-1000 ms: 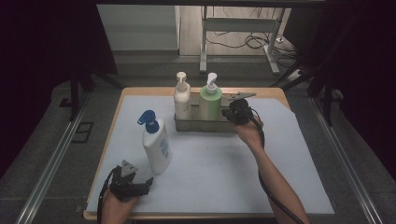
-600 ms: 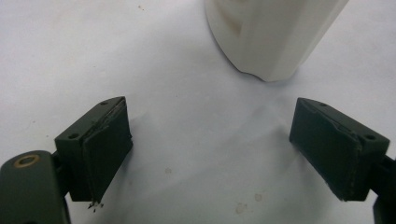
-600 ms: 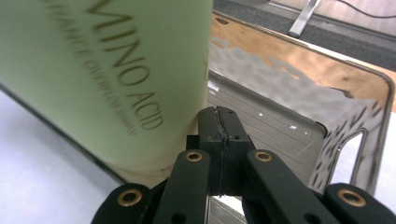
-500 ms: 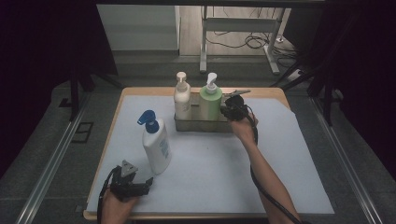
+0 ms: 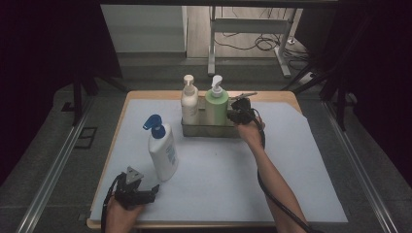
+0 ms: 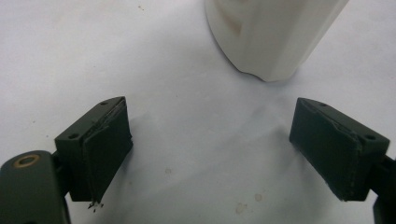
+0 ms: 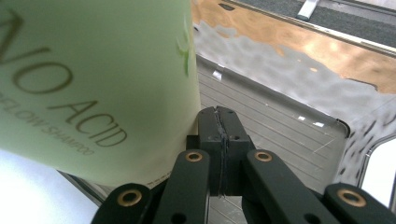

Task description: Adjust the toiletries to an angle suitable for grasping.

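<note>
White sheeting covers the table [image 5: 301, 160], where a metal tray [image 5: 194, 130] keeps a cream pump bottle [image 5: 189, 103] and the green shampoo bottle [image 5: 216, 104] upright together. Beside the green bottle, the right gripper [image 5: 239, 115] has its jaws fully closed on nothing. Near the white lotion bottle [image 5: 162, 151], the left gripper [image 5: 151, 190] waits wide open, empty.

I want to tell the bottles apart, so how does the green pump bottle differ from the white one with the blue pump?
The green bottle stands in the metal tray at the back; the blue-pump bottle stands alone on the white sheet, nearer the person. The green bottle has a white pump; the other bottle's body is white with a blue pump. The shut right gripper is beside the green bottle; the open left gripper sits near the blue-pump bottle. Both stand upright.
</note>
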The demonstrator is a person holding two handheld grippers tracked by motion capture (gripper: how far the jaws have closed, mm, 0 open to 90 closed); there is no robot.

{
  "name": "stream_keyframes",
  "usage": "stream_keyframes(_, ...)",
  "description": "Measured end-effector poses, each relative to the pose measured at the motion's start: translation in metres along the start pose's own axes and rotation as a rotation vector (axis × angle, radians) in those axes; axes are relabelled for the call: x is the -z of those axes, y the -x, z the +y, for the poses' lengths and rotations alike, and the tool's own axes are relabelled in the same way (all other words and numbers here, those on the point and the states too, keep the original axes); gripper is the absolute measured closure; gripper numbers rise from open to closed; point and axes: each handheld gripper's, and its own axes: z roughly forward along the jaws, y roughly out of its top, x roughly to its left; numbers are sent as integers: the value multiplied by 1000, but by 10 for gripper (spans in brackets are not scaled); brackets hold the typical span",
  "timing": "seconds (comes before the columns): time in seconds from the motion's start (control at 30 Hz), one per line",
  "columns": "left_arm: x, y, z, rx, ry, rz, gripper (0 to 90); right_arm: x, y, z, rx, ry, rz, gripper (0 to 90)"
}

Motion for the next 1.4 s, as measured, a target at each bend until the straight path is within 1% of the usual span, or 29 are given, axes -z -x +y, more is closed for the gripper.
stream_keyframes(0.43,0,0,0,0,0,0,126,-4,-9,3,10,-3,15,893)
stream_keyframes(0.57,0,0,0,0,0,0,125,-4,-14,3,12,2,31,893)
stream_keyframes(0.63,0,0,0,0,0,0,125,-5,-17,4,27,-1,39,893)
stream_keyframes(0.7,0,0,0,0,0,0,125,-6,-21,4,35,-4,37,894)
stream_keyframes(0.73,0,0,0,0,-1,0,125,-6,-22,3,41,-1,28,894)
stream_keyframes(0.83,0,0,0,0,-1,0,125,-6,-21,3,30,-2,33,894)
stream_keyframes(0.9,0,0,0,1,-1,0,125,-6,-22,3,28,-1,35,895)
stream_keyframes(1.1,0,0,0,1,-1,0,125,-5,-25,3,34,-5,19,896)
stream_keyframes(1.27,0,0,0,1,-2,-1,125,-5,-24,1,25,0,25,895)
stream_keyframes(1.33,0,0,0,1,-1,0,125,-5,-23,0,30,4,26,892)
stream_keyframes(1.4,0,0,0,1,-1,0,125,-4,-23,-1,50,11,14,862)
